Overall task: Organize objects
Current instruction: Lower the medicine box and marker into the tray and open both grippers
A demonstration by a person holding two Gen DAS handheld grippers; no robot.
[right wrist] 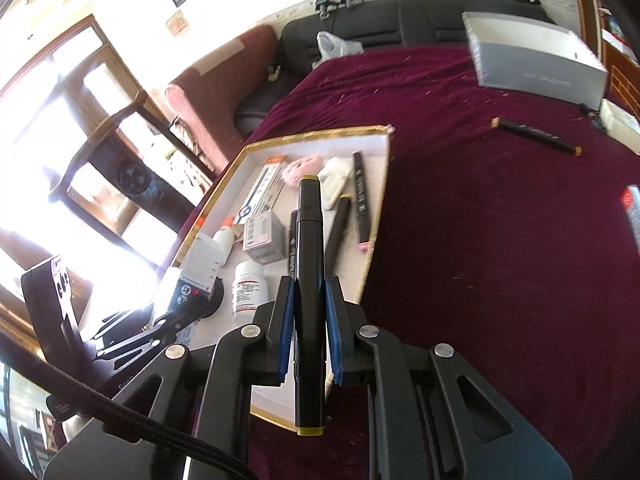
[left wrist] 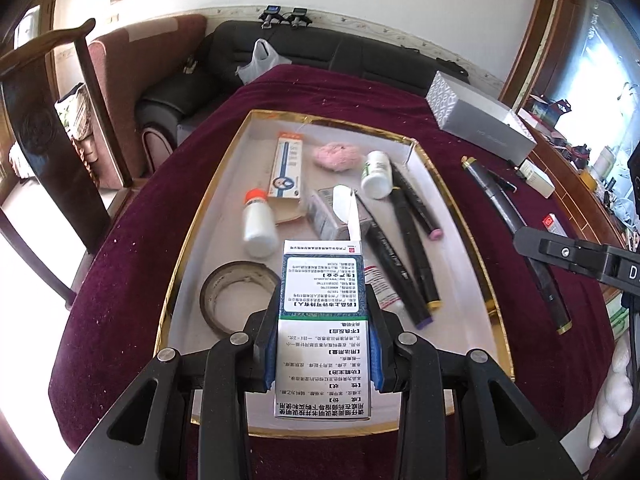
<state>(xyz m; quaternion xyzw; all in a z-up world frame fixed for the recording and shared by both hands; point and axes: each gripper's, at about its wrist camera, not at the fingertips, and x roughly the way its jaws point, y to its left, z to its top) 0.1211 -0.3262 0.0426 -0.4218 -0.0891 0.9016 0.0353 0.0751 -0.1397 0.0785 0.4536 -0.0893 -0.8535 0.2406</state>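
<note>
My left gripper (left wrist: 325,300) is shut on a white and blue medicine box (left wrist: 325,320) with its flap open, held over the near end of a gold-rimmed white tray (left wrist: 456,208). The tray holds a tape roll (left wrist: 236,300), two white bottles (left wrist: 258,224), a tall box (left wrist: 287,172), a pink puff (left wrist: 336,155), a grey box and black markers (left wrist: 408,240). My right gripper (right wrist: 310,284) is shut on a black marker (right wrist: 309,300) with yellow ends, above the tray's near right side (right wrist: 370,256). The left gripper with its box also shows at the left of the right wrist view (right wrist: 188,288).
The tray lies on a maroon cloth (left wrist: 520,280). A grey long box (left wrist: 480,124) sits far right. Loose markers (left wrist: 516,224) lie on the cloth right of the tray; one more shows in the right wrist view (right wrist: 536,132). A small red-marked box (right wrist: 632,208) lies at the right edge. A black sofa and wooden chair stand behind.
</note>
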